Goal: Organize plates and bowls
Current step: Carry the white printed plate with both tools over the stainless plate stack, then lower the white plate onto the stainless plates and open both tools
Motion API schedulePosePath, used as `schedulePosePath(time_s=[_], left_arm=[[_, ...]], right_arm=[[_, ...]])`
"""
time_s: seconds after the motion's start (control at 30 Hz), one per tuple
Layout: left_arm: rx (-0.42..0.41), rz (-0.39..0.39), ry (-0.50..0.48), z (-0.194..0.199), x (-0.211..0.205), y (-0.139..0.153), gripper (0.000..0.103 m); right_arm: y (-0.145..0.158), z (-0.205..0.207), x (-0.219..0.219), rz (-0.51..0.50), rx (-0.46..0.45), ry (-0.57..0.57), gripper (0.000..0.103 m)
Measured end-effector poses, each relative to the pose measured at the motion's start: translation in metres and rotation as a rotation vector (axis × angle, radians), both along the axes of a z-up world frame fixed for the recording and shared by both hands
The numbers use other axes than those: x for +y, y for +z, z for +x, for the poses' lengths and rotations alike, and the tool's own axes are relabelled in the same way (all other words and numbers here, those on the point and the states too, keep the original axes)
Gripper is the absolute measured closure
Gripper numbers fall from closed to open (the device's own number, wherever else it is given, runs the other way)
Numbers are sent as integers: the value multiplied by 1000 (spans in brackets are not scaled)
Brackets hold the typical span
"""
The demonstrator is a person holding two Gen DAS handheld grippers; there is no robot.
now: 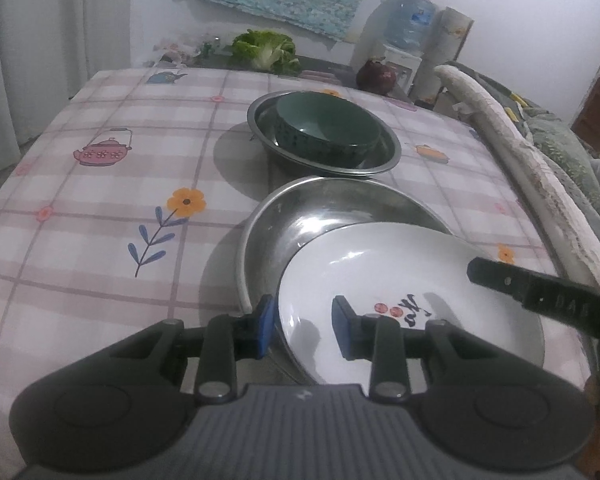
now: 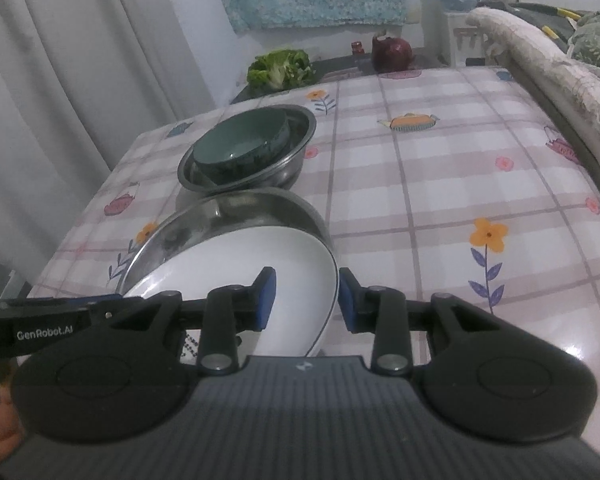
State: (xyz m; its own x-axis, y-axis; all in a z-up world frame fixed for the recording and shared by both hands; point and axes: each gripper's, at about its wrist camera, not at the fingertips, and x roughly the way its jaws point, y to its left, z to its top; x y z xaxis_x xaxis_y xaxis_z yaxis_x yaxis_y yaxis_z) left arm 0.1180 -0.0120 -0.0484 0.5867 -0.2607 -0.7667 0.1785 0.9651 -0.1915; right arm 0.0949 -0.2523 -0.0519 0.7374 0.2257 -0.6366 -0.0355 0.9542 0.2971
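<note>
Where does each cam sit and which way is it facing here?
Left wrist: on the left hand-held gripper, looking down along its fingers at the white plate whose left rim sits between the jaws; the other gripper's finger enters from the right.
Right wrist: on the right hand-held gripper, looking down across the table; the plate's right rim sits between its jaws; the left gripper's finger and a fingertip show at left.
Shared: white plate, steel plate, green bowl in a steel bowl, lettuce.

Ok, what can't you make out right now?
- Grip: in both views the white plate rim sits between the fingers of the left gripper and the right gripper; contact unclear.
- Plate's near edge: hidden behind both gripper bodies.
- Steel dish: mostly covered by the plate.
- Print: left view, partly behind a finger.
</note>
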Motion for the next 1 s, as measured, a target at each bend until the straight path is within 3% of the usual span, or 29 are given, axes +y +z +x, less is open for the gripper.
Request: schedulePosePath(time_s=[0.27,0.53,0.77,1.0], left_arm=[[-58,17,-37,-10,4,11,67],[-115,119,-5,-12,3,13,62],[-100,207,34,-4,2,5,51],[-57,224,44,14,-4,-7,50]], right_arm=[[2,-3,-4,6,-10,-17,66],[-7,-7,-2,25,6,-14,65],[-8,-6,-7,37,8,-23,59],[-18,9,-12,104,40,2,55]])
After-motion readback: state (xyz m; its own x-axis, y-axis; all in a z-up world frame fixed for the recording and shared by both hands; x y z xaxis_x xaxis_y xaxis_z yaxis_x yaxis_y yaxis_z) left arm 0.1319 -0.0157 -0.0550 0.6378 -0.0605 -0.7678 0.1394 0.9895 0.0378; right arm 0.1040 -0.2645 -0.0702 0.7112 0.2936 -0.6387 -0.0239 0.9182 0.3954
